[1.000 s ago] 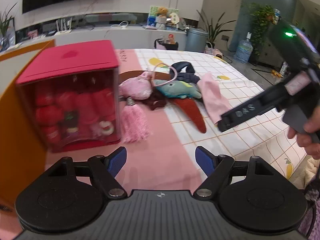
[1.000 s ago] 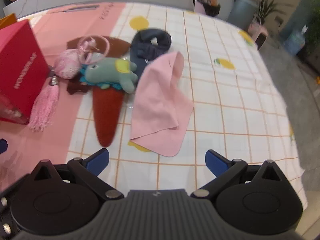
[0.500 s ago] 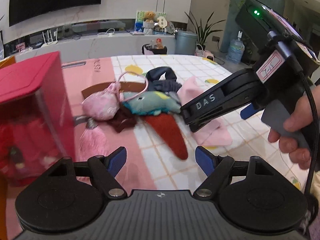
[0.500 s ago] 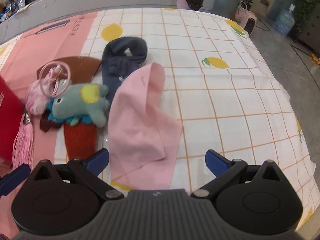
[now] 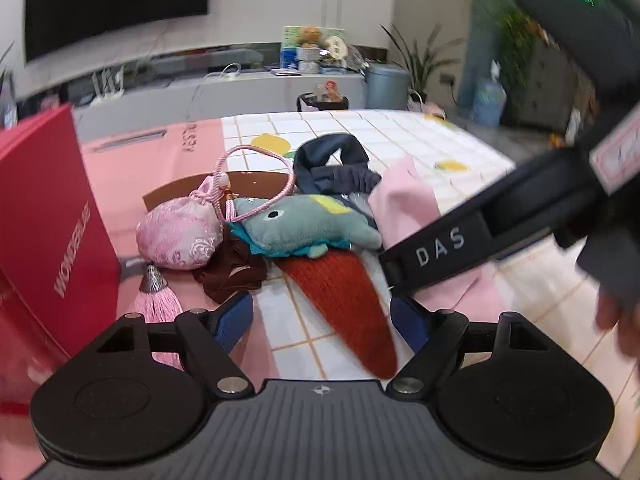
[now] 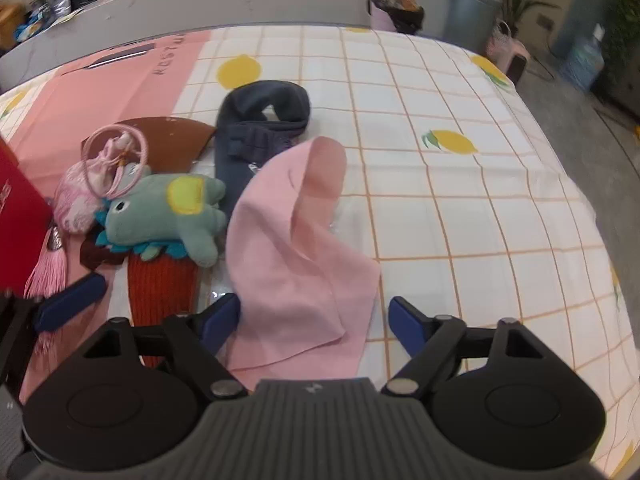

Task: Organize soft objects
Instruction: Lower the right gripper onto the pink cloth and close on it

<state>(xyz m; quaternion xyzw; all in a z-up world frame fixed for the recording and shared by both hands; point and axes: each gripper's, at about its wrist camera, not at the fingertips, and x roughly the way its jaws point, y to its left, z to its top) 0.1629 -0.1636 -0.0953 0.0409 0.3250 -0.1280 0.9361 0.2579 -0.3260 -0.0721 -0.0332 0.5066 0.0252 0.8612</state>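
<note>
right gripper (image 6: 314,314) jaws wide open, pink cloth (image 6: 288,248) now lying between them, its near edge right at the tips; half a second ago it sat further ahead, so we're closing in to grab it. left gripper (image 5: 322,314) jaws also open, now over the red knit sock (image 5: 344,296), no contact we can confirm. green plush (image 6: 164,212), navy sock (image 6: 260,120), pink pouch (image 5: 180,236) piled just left; red box (image 5: 44,220) far left on tabletop (image 6: 460,208).

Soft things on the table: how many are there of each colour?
Pink: 2, the pink cloth and the pink pouch
Green: 1, the plush toy
Navy: 1, the dark garment
Red-orange: 1, the knit piece
Brown: 1, the brown fabric
Total: 6
</note>
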